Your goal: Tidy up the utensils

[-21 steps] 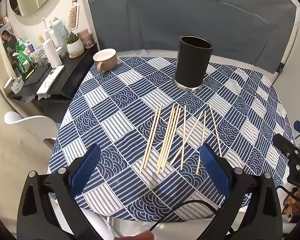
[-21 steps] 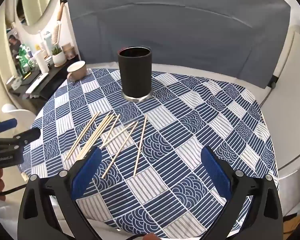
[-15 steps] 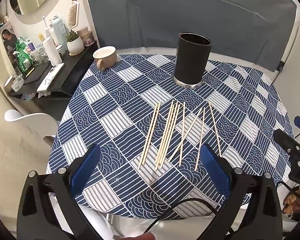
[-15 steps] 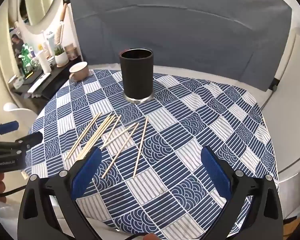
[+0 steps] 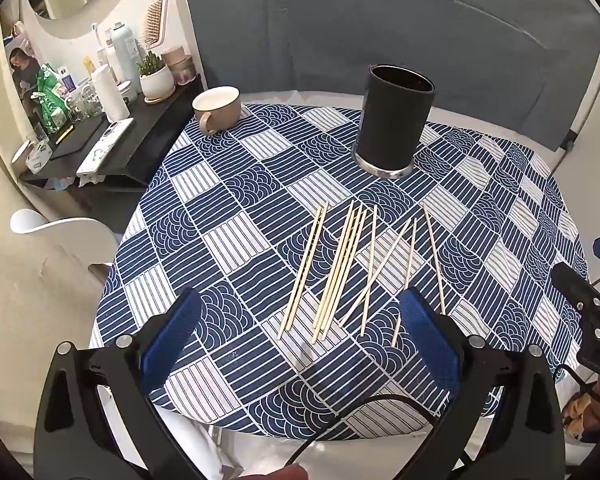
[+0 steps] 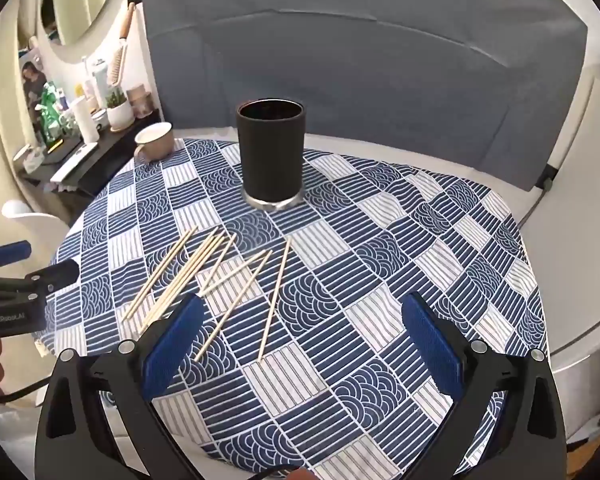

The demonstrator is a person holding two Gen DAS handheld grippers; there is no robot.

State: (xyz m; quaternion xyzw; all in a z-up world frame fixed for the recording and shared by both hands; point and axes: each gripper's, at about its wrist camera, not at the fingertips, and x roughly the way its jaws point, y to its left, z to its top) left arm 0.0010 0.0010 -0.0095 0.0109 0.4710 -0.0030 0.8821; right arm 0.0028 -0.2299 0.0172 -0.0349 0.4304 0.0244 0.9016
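Several pale wooden chopsticks (image 5: 342,270) lie loose and roughly parallel on the blue-and-white patterned tablecloth (image 5: 236,240); they also show in the right wrist view (image 6: 220,276). A tall black cylindrical holder (image 5: 394,120) stands upright behind them, seen too in the right wrist view (image 6: 271,154). My left gripper (image 5: 300,340) is open and empty, held above the near table edge in front of the chopsticks. My right gripper (image 6: 298,342) is open and empty, above the table to the right of the chopsticks. Each gripper shows at the edge of the other's view.
A beige mug (image 5: 216,109) stands at the table's far left corner. A black side shelf (image 5: 100,148) with bottles, a potted plant and boxes lies left of the table. A white chair (image 5: 64,232) stands by the left edge. A grey padded backrest (image 6: 360,60) rises behind the table.
Both grippers have drawn back and risen slightly, so the table looks a bit smaller and farther. The chopsticks and holder have not moved. Both grippers stay open.
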